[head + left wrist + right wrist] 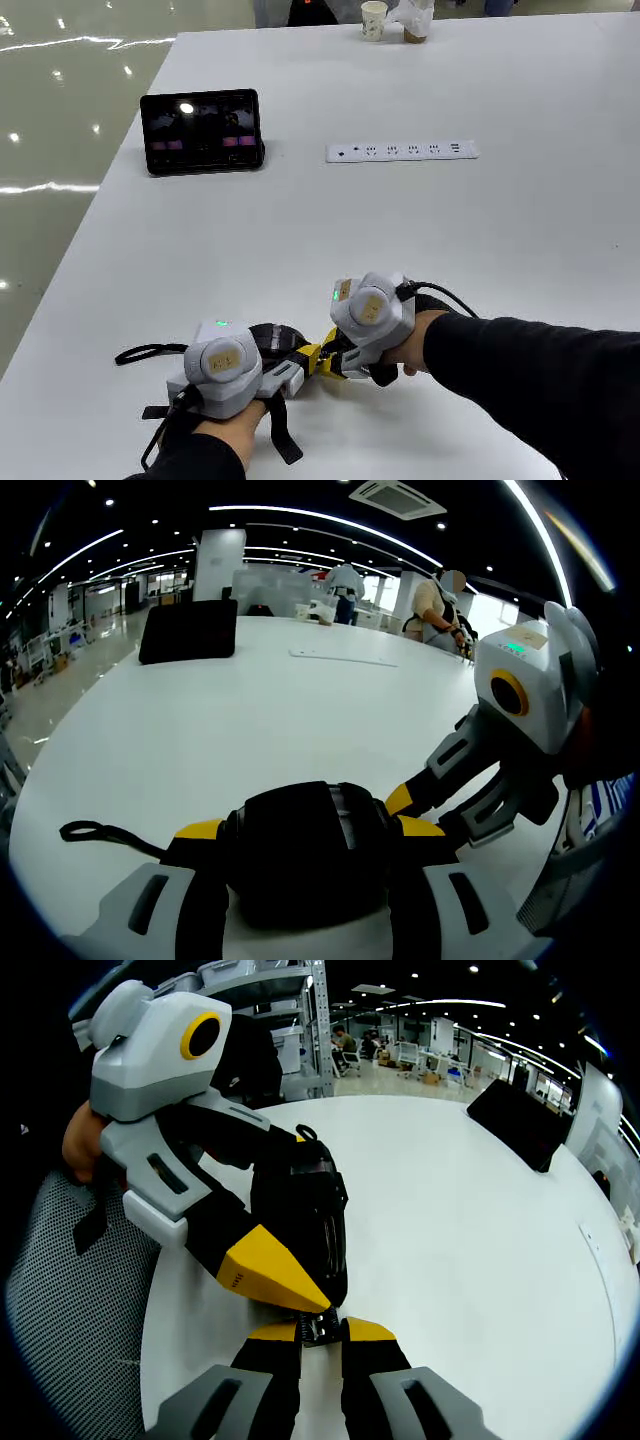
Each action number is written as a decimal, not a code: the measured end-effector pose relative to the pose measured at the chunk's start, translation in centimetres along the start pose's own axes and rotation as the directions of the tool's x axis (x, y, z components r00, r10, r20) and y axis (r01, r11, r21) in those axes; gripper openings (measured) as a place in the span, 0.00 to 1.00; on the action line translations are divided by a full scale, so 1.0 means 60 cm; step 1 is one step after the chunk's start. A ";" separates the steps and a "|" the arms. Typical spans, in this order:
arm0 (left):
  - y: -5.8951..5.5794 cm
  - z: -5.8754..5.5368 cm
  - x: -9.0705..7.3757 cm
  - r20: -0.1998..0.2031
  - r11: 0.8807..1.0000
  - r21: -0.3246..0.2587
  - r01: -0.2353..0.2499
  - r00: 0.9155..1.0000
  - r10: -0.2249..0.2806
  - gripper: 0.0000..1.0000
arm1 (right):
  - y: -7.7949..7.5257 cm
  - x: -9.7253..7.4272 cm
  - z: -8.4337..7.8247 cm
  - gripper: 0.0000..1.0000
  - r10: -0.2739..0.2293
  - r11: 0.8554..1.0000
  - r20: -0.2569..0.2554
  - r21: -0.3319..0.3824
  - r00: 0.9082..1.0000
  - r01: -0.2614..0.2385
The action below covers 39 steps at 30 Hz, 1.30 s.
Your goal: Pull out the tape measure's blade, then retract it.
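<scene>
Near front edge of table (400, 230), left gripper (310, 832) lies low, clamped across tape measure (305, 870) case. Right gripper (320, 1334) meets it nose-on, jaws pinching blade tip (318, 1326) at case mouth.

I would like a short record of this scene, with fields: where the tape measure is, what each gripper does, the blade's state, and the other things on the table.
tape measure: black, resting on the white table near its front edge
left gripper: shut on the tape measure's body
right gripper: shut, apparently on the blade tip at the case mouth
blade: not yet pulled out
other things: tablet, power strip, paper cup at the far edge
</scene>
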<state>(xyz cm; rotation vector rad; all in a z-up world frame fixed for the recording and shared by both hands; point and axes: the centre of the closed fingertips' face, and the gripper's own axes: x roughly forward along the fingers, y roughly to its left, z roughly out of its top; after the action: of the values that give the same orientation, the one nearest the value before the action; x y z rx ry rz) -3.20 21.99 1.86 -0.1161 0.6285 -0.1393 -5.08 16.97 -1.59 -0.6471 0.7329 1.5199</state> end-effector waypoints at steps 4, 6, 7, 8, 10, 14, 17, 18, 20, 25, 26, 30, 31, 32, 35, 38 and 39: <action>0.000 0.000 0.000 0.000 1.000 -0.002 -0.001 1.000 0.001 0.60 | 0.000 0.003 0.003 0.12 0.004 1.000 -0.002 -0.007 1.000 -0.004; 0.000 0.000 0.000 0.001 1.000 -0.004 0.000 1.000 0.000 0.60 | 0.000 0.004 0.004 0.12 0.006 1.000 -0.002 -0.012 1.000 -0.006; 0.000 0.000 0.000 0.001 1.000 -0.004 0.000 1.000 0.000 0.60 | 0.000 0.004 0.004 0.12 0.008 1.000 -0.002 -0.011 1.000 -0.008; 0.000 0.000 0.000 0.001 1.000 -0.004 0.000 1.000 0.000 0.60 | 0.000 0.004 0.005 0.12 0.011 1.000 0.000 -0.012 1.000 -0.011; 0.000 0.000 0.000 0.001 1.000 -0.007 0.000 1.000 0.000 0.60 | 0.001 0.005 0.006 0.12 0.014 1.000 -0.001 -0.014 1.000 -0.014; -0.001 0.000 -0.001 0.002 1.000 -0.007 0.000 1.000 0.000 0.60 | 0.001 0.005 0.006 0.12 0.014 1.000 0.000 -0.013 1.000 -0.014; -0.001 0.000 -0.001 0.003 1.000 -0.007 0.000 1.000 0.000 0.60 | 0.001 0.005 0.006 0.12 0.011 1.000 0.002 -0.009 1.000 -0.011; -0.001 0.000 -0.001 0.003 1.000 -0.006 0.000 1.000 0.000 0.60 | 0.000 0.005 0.006 0.12 0.009 1.000 0.004 -0.007 1.000 -0.009; 0.000 0.000 -0.001 0.004 1.000 -0.006 0.000 1.000 0.000 0.60 | 0.000 0.005 0.006 0.12 0.006 1.000 0.006 -0.007 1.000 -0.006; -0.001 0.001 0.000 0.006 1.000 0.003 -0.006 1.000 0.006 0.61 | 0.002 0.005 0.006 0.13 -0.016 1.000 0.015 -0.010 1.000 0.016; -0.001 0.001 0.000 0.011 1.000 0.006 -0.010 1.000 0.010 0.62 | 0.001 0.005 0.006 0.13 -0.020 1.000 0.018 -0.008 1.000 0.020; -0.001 0.000 0.002 0.011 1.000 0.014 -0.009 1.000 0.008 0.62 | 0.000 0.004 0.006 0.13 -0.028 1.000 0.022 0.003 0.999 0.028; -0.001 0.000 0.003 0.007 1.000 0.017 -0.008 1.000 0.008 0.62 | -0.001 0.004 0.006 0.13 -0.030 1.000 0.022 0.004 0.999 0.030; -0.001 0.000 0.004 0.004 1.000 0.018 -0.008 1.000 0.008 0.63 | -0.001 0.004 0.006 0.13 -0.033 0.999 0.023 0.006 0.999 0.033; -0.001 0.000 0.004 -0.001 1.000 0.025 -0.010 1.000 0.010 0.63 | -0.002 0.003 0.006 0.14 -0.049 0.999 0.023 0.000 0.999 0.049; 0.000 -0.001 0.004 0.001 1.000 0.020 -0.005 1.000 0.005 0.63 | -0.005 0.002 0.006 0.17 -0.070 0.998 0.023 -0.009 0.997 0.070; 0.000 0.000 0.004 0.001 1.000 0.021 -0.004 1.000 0.004 0.63 | -0.005 0.002 0.006 0.17 -0.073 0.997 0.024 -0.013 0.997 0.073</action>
<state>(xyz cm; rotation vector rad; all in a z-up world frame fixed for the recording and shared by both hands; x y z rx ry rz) -3.01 21.96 1.68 -0.0950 0.6258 -0.1417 -4.79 17.33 -1.44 -0.6580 0.6745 1.4643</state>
